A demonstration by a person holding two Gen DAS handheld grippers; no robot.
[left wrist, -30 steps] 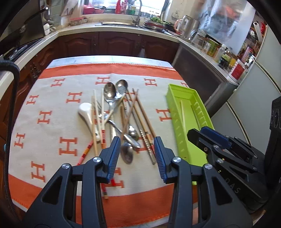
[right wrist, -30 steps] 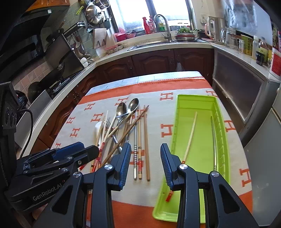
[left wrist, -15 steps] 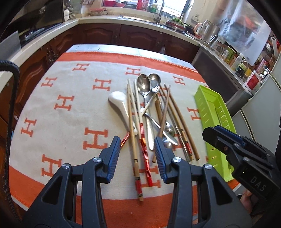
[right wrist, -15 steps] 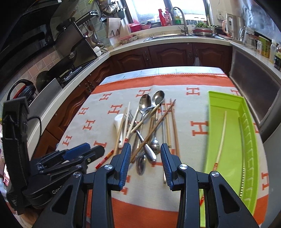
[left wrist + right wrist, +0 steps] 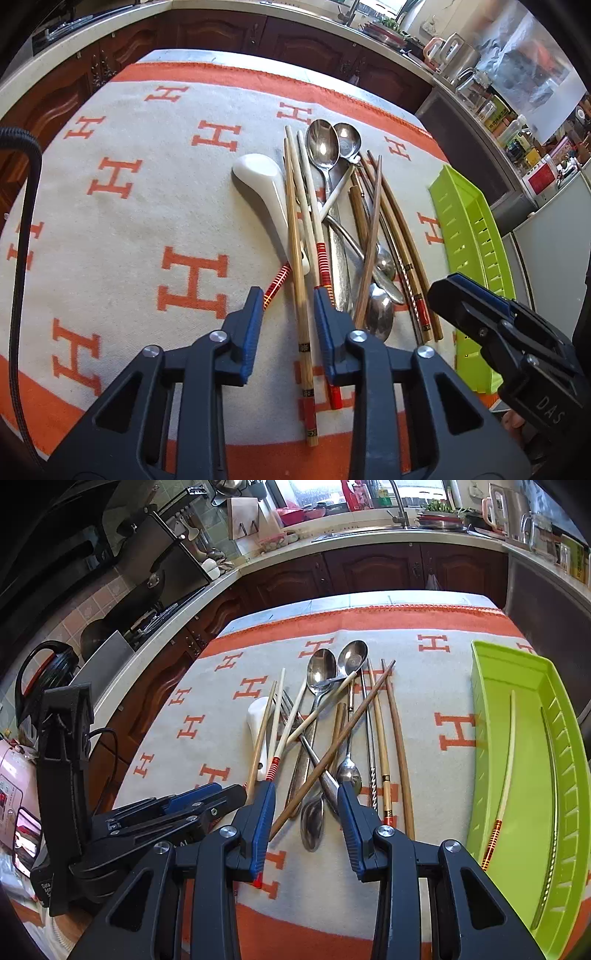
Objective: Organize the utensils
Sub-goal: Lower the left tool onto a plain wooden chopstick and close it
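Left gripper (image 5: 284, 325) lowered, agape astride bamboo chopstick (image 5: 297, 258); right gripper (image 5: 306, 823) agape.

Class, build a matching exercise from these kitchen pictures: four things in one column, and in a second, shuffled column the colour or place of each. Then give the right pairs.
Things:
1. ceramic spoon
2. tray
3. cloth
4. left gripper

Colour or place:
A. lime green, holding two chopsticks
B. open, a bamboo chopstick lying between its blue-padded fingers
C. white, at the left edge of the utensil pile
D. cream with orange H marks, under the utensils

Pairs: 1-C, 2-A, 3-D, 4-B
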